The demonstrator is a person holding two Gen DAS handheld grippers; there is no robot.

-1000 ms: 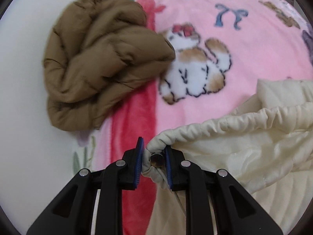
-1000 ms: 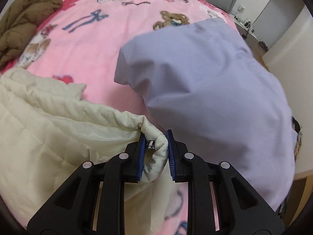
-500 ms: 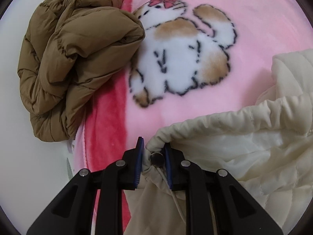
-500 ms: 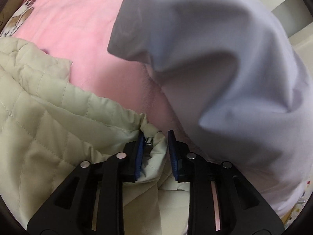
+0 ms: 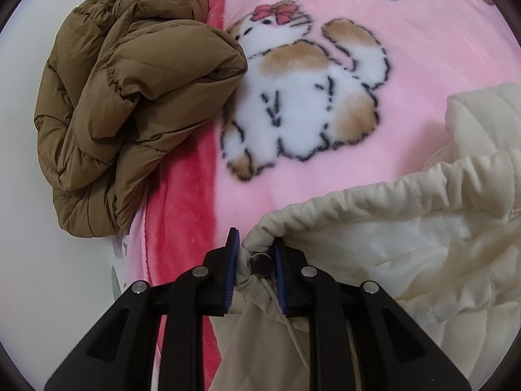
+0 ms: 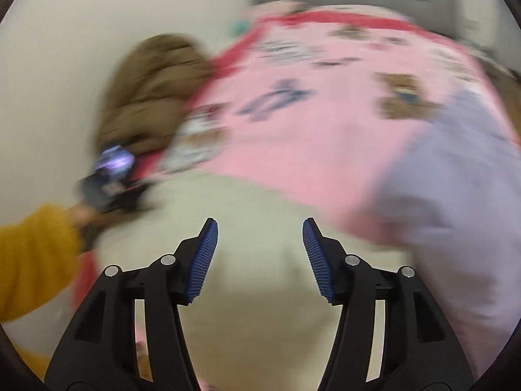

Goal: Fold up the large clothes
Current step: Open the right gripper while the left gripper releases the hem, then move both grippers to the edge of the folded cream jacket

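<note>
In the left wrist view, the left gripper point(image 5: 255, 262) is clamped on a gathered corner of the cream jacket point(image 5: 407, 244), with a round metal snap point(image 5: 261, 264) showing between the blue pads point(image 5: 230, 273). The jacket spreads to the right and below the gripper over the pink blanket point(image 5: 423, 75), whose cat print point(image 5: 309, 104) lies just beyond the hem. A crumpled brown coat point(image 5: 130, 97) sits at the blanket's red border, on the left, apart from the jacket.

The right wrist view is blurred. The right gripper point(image 6: 259, 254) stands spread wide with nothing between its pads, above the jacket point(image 6: 260, 228). A lilac cloth point(image 6: 456, 189) lies on the blanket point(image 6: 325, 137) to the right, the coat point(image 6: 149, 94) far left. A yellow sleeve point(image 6: 35, 260) enters at the left edge.
</note>
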